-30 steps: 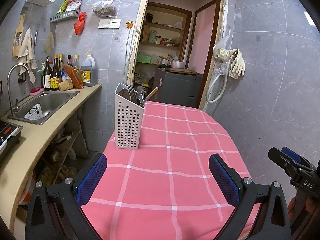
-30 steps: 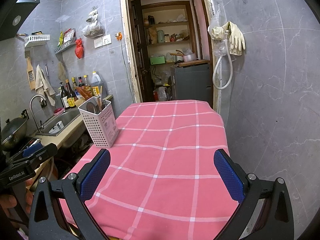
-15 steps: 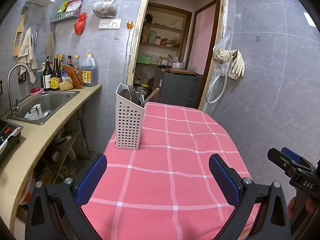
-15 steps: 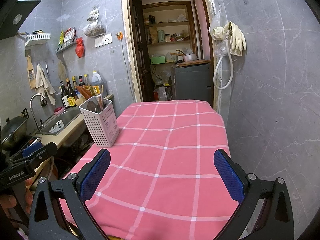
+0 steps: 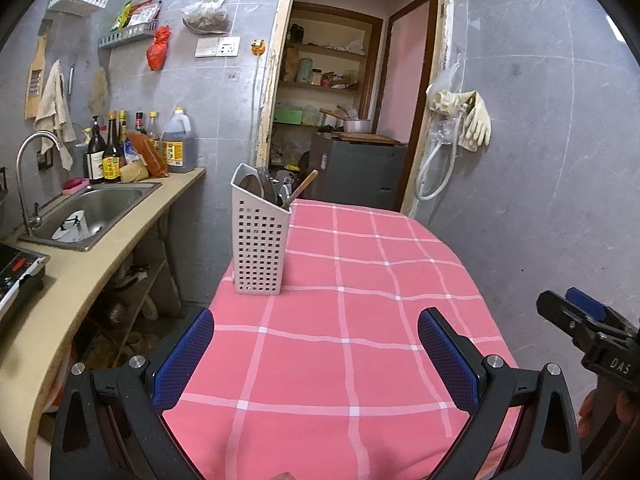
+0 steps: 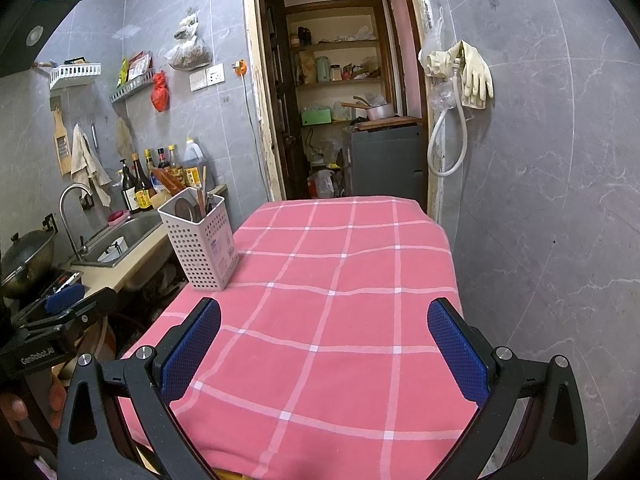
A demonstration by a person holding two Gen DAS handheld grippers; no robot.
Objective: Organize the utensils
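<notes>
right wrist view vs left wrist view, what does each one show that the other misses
Only the right wrist view shows the wok on the stove and the dark range hood top left. Only the left wrist view shows the stove's control panel. Both show the white utensil caddy holding utensils at the left edge of the pink checked tablecloth, the sink, and both grippers open and empty.

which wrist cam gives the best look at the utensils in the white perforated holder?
Right wrist: it looks down into the white perforated plastic utensil holder, showing the utensils inside. Left wrist shows the holder side-on, only utensil tips above the rim.
</notes>
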